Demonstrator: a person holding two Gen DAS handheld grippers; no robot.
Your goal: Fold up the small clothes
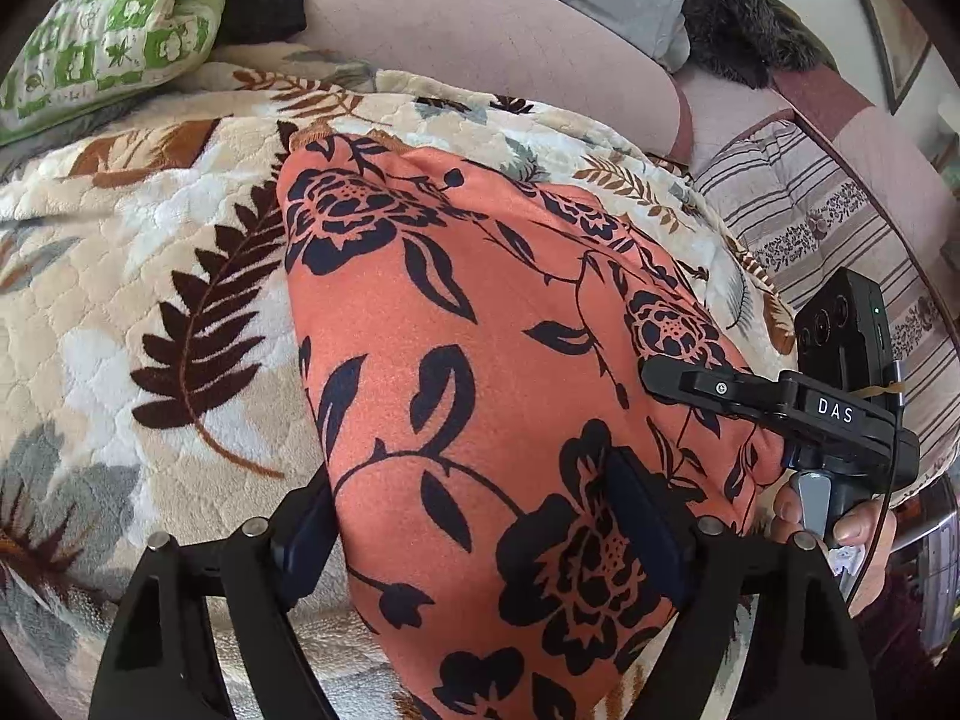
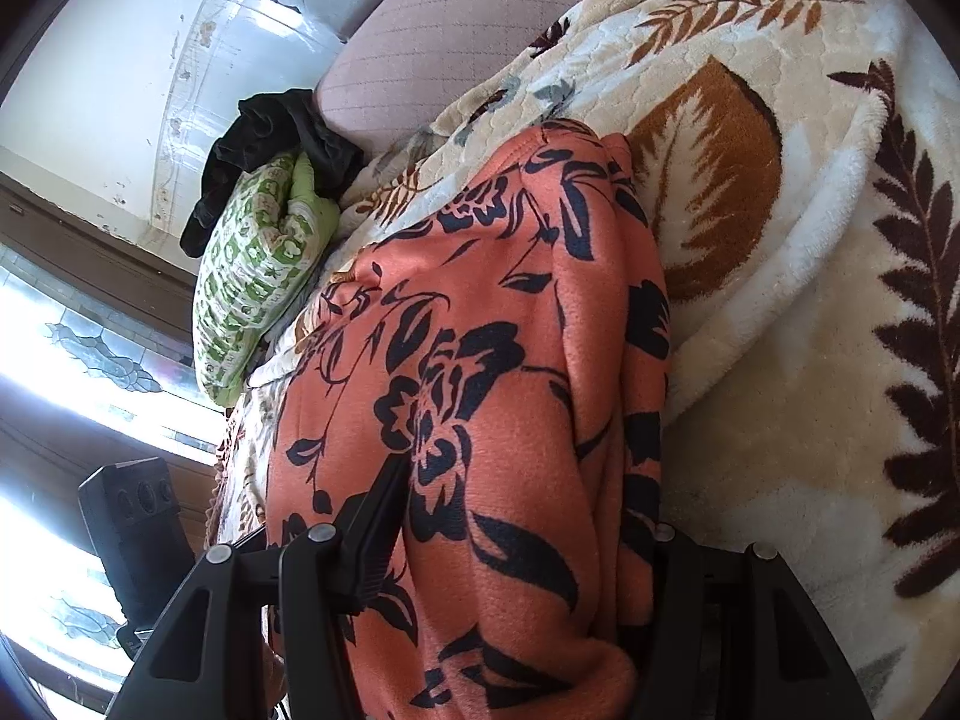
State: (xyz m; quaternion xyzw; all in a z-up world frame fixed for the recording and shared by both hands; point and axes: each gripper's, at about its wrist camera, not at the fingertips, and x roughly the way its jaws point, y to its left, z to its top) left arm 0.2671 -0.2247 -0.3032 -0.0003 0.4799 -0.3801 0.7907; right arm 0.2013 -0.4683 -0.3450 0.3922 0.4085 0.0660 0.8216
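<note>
Orange floral garment (image 1: 480,360) lies on a leaf-print blanket (image 1: 150,240), bunched between both tools' spread fingers; grip unclear. Only the left view shows the right tool (image 1: 690,384).

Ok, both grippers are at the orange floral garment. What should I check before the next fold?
1. Orange black-flowered fleece garment lies on leaf-print blanket: ok.
2. Left gripper straddles garment's near end: ok.
3. Left jaws pressing cloth: cannot tell.
4. Right gripper has folded garment between its jaws: ok.
5. Right grip firm: cannot tell.
6. Green patterned pillow clear of garment: ok.
</note>
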